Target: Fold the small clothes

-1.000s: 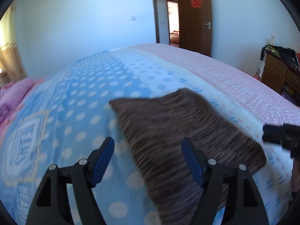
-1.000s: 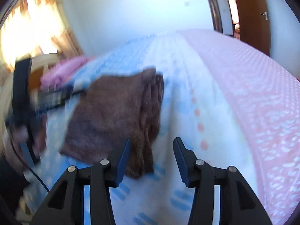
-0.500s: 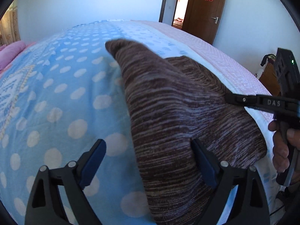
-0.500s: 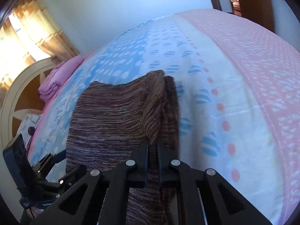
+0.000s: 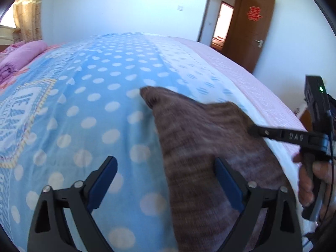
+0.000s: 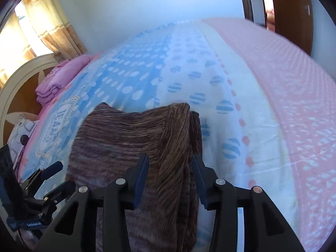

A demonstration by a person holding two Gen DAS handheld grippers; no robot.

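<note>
Brown knit garment [image 6: 134, 138] is lying on the bed cover [image 5: 88, 96], at the near edge, straddling the blue polka-dot band and the white striped-dot band. Fabric is a streaky brown-and-mauve marl, thick, stacking in folded layers; a second layer is showing along its right edge in the right wrist view. Long axis is running near to far, with two corners pointing toward the far wall and a shallow dip between them. Left gripper [image 5: 166, 180] is hovering spread wide, holding nothing: its right finger is sitting over the cloth, its left finger over bare blue cover. Right gripper [image 6: 170, 176] is straddling the garment's raised right fold with the jaws parted; the fold is filling the gap, but whether the pads are pressing on it I can't tell. Pink pillow [image 6: 56, 82] is sitting far left by the headboard [image 6: 23, 79].
</note>
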